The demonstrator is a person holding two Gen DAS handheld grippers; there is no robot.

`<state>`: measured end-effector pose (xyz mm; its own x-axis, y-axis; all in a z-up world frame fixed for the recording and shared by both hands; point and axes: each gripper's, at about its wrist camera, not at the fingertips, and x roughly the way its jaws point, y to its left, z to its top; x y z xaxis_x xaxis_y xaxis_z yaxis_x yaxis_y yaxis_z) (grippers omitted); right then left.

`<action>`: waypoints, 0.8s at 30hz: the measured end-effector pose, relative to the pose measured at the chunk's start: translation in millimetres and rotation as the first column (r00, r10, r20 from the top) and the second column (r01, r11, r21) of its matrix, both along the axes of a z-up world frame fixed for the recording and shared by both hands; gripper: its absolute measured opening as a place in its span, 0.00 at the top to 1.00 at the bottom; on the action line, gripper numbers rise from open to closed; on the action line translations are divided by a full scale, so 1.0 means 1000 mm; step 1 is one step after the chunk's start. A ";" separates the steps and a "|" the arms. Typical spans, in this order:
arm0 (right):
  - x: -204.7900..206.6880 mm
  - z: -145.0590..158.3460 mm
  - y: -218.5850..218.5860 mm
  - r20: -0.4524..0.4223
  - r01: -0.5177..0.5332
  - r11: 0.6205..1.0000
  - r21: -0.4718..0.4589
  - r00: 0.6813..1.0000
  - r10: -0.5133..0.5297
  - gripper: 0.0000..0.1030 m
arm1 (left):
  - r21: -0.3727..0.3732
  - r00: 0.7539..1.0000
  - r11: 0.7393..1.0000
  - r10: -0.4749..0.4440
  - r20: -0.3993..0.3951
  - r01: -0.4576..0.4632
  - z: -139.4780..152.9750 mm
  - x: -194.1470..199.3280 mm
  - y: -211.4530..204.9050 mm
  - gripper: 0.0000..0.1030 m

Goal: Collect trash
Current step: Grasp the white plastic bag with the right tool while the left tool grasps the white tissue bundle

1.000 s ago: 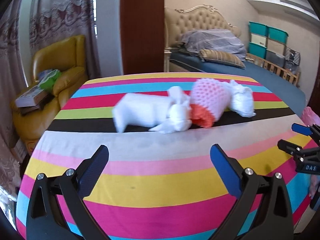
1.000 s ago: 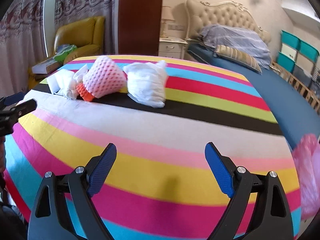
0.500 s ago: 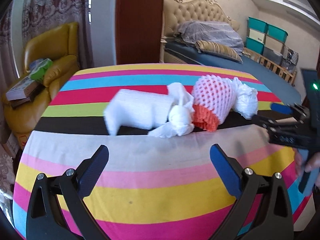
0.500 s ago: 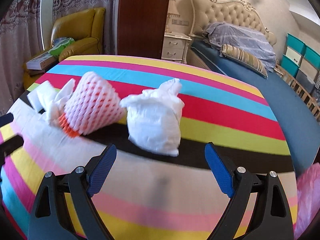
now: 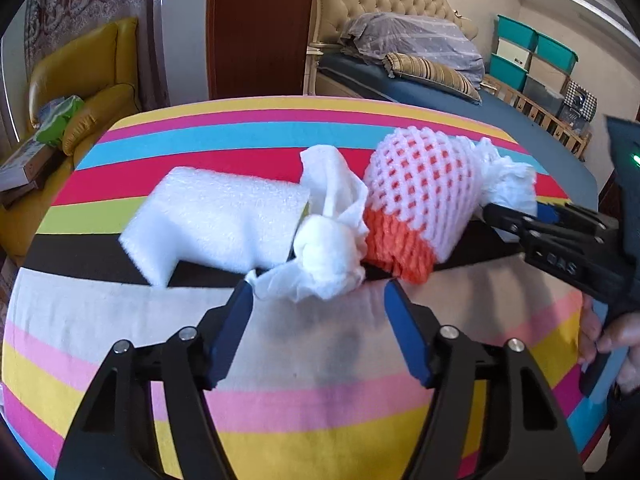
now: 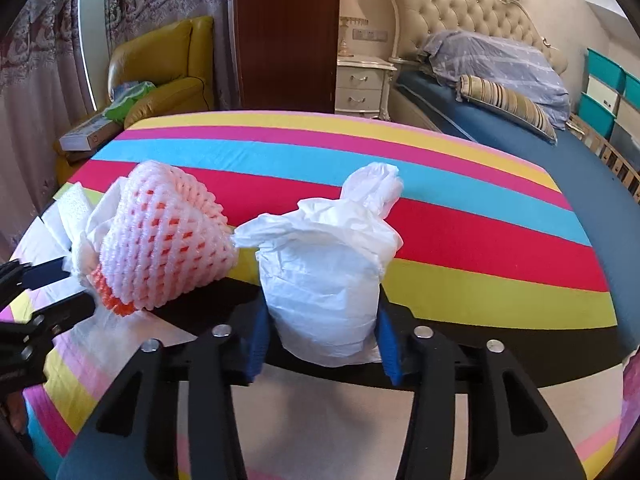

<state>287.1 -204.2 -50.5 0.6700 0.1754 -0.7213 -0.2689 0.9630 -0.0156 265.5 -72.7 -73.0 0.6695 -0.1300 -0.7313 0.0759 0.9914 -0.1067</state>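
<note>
Right hand-held gripper (image 6: 320, 344) pinched on white plastic bag (image 6: 324, 280), left hand-held gripper (image 5: 316, 320) apart just short of crumpled tissue (image 5: 328, 260) beside foam net (image 5: 416, 204) on striped tabletop (image 5: 320, 380): grasping step, next closing left, then lifting both.

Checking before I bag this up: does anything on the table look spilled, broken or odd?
Nothing spilled or broken. The trash just lies in a loose row: foam sheet, tissue, fruit net, tipped on its side, and plastic bag.
</note>
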 end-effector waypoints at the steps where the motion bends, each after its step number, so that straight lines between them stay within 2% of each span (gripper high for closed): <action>1: 0.000 0.000 0.000 0.001 -0.003 1.000 0.004 1.000 0.003 0.58 | 0.003 1.000 1.000 0.003 -0.002 -0.003 0.000 0.003 -0.001 0.38; 8: -0.002 -0.001 -0.001 -0.008 -0.006 0.999 0.035 1.000 0.006 0.59 | 0.076 1.000 0.997 0.006 -0.009 -0.005 -0.001 0.034 -0.011 0.51; 10: -0.001 -0.001 -0.001 -0.009 -0.006 0.999 0.037 1.000 0.006 0.59 | 0.071 1.000 0.997 -0.010 -0.020 0.012 -0.003 0.039 -0.012 0.69; 17: -0.004 -0.001 -0.002 -0.013 -0.008 0.999 0.052 1.000 0.009 0.59 | 0.033 0.999 0.999 -0.039 0.031 0.038 0.002 0.020 -0.010 0.71; 24: -0.032 0.005 -0.004 -0.005 -0.024 0.998 0.052 1.000 0.024 0.59 | 0.015 0.998 1.000 -0.016 0.057 0.015 0.001 -0.008 0.001 0.71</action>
<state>255.2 -207.8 -45.2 0.6614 0.2285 -0.7144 -0.2919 0.9558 0.0355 257.7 -71.9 -71.7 0.7080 -0.1298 -0.6942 0.0966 0.9915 -0.0869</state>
